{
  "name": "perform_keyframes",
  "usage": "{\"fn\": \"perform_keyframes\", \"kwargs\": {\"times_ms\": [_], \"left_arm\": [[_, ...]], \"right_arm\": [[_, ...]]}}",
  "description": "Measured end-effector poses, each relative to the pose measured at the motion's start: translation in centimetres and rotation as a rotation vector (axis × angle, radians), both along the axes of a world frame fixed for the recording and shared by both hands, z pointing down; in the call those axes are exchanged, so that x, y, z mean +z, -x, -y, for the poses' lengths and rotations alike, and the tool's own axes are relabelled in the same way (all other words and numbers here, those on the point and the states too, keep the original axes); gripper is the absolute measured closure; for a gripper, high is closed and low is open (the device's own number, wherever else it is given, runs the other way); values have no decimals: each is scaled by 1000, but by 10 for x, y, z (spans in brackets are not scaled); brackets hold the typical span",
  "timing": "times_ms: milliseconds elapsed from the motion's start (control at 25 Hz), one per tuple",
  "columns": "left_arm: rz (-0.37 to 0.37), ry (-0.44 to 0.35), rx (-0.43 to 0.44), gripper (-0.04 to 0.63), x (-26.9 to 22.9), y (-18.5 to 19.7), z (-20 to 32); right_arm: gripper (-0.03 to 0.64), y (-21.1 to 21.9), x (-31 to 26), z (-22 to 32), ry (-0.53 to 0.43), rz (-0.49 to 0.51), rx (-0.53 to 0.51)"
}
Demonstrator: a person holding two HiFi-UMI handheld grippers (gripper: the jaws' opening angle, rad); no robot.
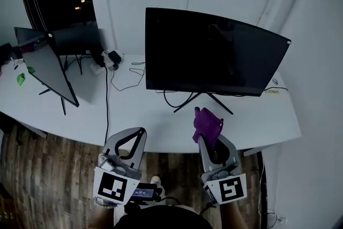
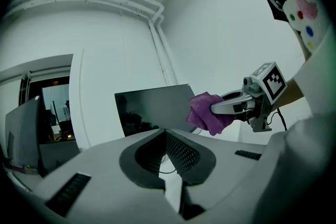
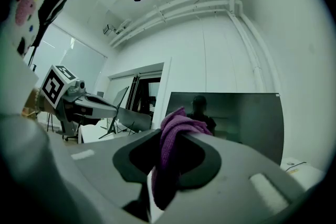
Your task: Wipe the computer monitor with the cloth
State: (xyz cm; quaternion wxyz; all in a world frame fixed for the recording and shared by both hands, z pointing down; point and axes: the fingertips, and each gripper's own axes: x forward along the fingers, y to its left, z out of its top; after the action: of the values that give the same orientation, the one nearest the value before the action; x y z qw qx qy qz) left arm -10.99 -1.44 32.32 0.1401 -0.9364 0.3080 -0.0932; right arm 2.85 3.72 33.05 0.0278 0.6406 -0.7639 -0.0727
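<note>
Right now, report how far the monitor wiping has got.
Done: the purple cloth is picked up, pinched in the jaws of the right gripper. In hand: that gripper holds it in front of the monitor but short of it, above the front edge of the desk. Left: all the wiping, as nothing touches the monitor yet. The left gripper is shut and empty.

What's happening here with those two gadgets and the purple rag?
Someone is holding a grey tool in each hand at a white desk. The right tool is shut on a crumpled purple cloth, raised in front of the large black computer monitor but apparently not touching its screen. The left tool is shut and empty, off to the side.
</note>
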Motion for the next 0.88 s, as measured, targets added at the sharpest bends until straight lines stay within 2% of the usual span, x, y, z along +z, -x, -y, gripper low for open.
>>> {"fn": "perform_keyframes", "kwargs": {"times_ms": [360,520,880], "left_arm": [[-11,-1,18,591,-2,3,73],[-21,17,14,591,-3,2,90],[-36,11,-26,591,-14,-1,118]], "right_arm": [[537,3,-6,70,6,-33,19],[537,8,-27,93,-51,-24,12],[537,-1,-69,142,-119,-115,-34]]}}
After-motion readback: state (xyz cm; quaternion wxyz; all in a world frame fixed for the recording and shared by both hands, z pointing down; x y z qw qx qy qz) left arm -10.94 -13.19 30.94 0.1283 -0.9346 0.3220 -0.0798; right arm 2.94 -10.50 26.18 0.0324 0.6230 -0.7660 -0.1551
